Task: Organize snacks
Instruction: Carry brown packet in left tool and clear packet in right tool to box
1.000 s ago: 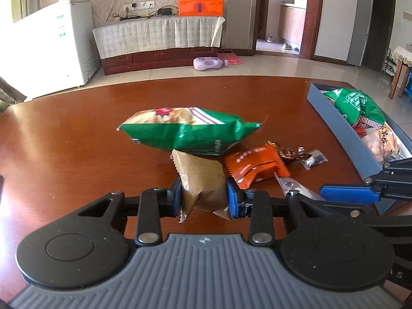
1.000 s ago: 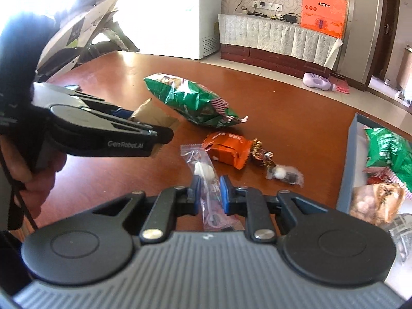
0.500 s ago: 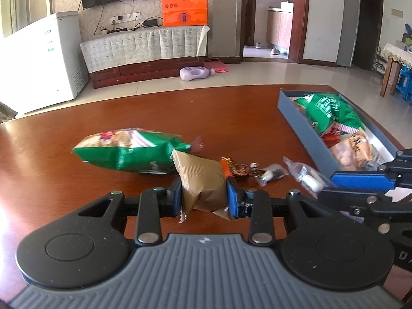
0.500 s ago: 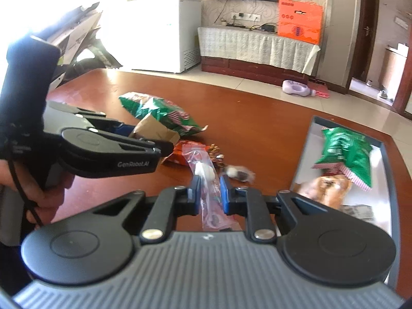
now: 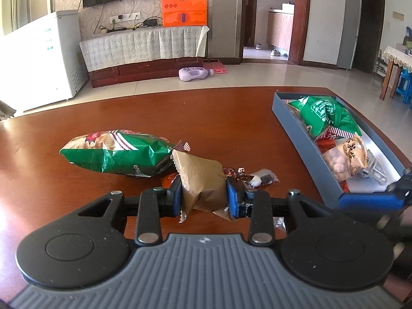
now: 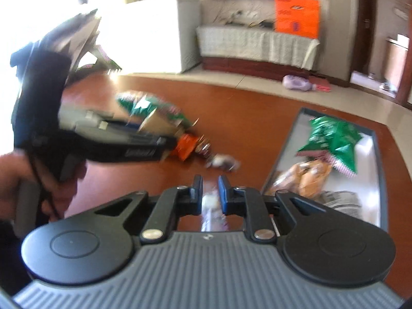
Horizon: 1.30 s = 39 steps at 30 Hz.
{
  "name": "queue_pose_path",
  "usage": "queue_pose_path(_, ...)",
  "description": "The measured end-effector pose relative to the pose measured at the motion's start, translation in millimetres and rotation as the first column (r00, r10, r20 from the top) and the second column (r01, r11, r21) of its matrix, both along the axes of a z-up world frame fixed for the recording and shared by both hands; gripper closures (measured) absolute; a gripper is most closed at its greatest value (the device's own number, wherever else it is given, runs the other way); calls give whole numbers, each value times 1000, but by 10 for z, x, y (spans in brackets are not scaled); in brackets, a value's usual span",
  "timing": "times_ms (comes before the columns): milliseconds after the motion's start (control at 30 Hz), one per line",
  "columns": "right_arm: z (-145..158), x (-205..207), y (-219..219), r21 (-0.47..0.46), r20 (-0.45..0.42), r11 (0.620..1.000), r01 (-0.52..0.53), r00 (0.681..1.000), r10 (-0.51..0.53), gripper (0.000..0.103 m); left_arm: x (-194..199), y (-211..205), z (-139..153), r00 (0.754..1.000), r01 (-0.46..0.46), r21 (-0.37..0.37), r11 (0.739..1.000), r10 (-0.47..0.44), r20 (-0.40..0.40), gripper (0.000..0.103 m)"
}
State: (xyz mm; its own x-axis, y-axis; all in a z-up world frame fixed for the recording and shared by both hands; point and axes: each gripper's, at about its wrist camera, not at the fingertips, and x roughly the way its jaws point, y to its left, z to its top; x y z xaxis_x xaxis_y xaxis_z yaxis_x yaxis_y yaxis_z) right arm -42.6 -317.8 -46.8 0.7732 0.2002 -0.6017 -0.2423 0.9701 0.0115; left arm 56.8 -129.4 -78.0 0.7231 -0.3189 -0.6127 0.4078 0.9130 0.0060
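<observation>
My left gripper (image 5: 204, 195) is shut on a brown snack packet (image 5: 202, 180) and holds it above the wooden table. My right gripper (image 6: 209, 193) is shut on a clear candy packet (image 6: 212, 212), blurred in its own view. The right gripper's blue finger (image 5: 370, 202) shows at the right of the left wrist view, at the near end of the grey tray (image 5: 296, 131). The tray holds a green bag (image 5: 327, 114) and a peanut packet (image 5: 345, 158). On the table lie a big green chip bag (image 5: 116, 153), an orange packet (image 6: 186, 145) and small wrapped candies (image 5: 260, 179).
The tray (image 6: 381, 180) stands at the table's right edge. The left gripper's body and the hand holding it (image 6: 77, 141) fill the left of the right wrist view. Beyond the table are a white freezer (image 5: 43, 59), a TV cabinet (image 5: 146, 49) and a purple bottle (image 5: 193, 73) on the floor.
Both grippers have moved right toward the tray with their packets. The right gripper now reaches the tray's near end, and its view is motion-blurred.
</observation>
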Motion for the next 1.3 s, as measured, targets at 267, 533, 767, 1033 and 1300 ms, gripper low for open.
queue_pose_path(267,-301,244,172,-81,-95,996,28,995,-35,71,7,136,-1,1000,6,4,1000,-6,-8,63)
queue_pose_path(533,-415,276,253,-111,-128,994,18,991,-32,75,24,199,-12,1000,13,2,1000,-13,-15,63)
queue_pose_path(767,-336,242,247,-94,-105,995,24,994,-34,90,52,135,-38,1000,15,18,1000,-14,-16,63)
queue_pose_path(1033,-56,143,195,-22,-20,999,35,999,-35,92,50,82,-75,1000,17,39,999,-16,-17,63)
queue_pose_path(1300,-303,189,272,-90,-105,996,7,994,-16,57,66,69,-87,1000,7,40,999,-7,-18,63)
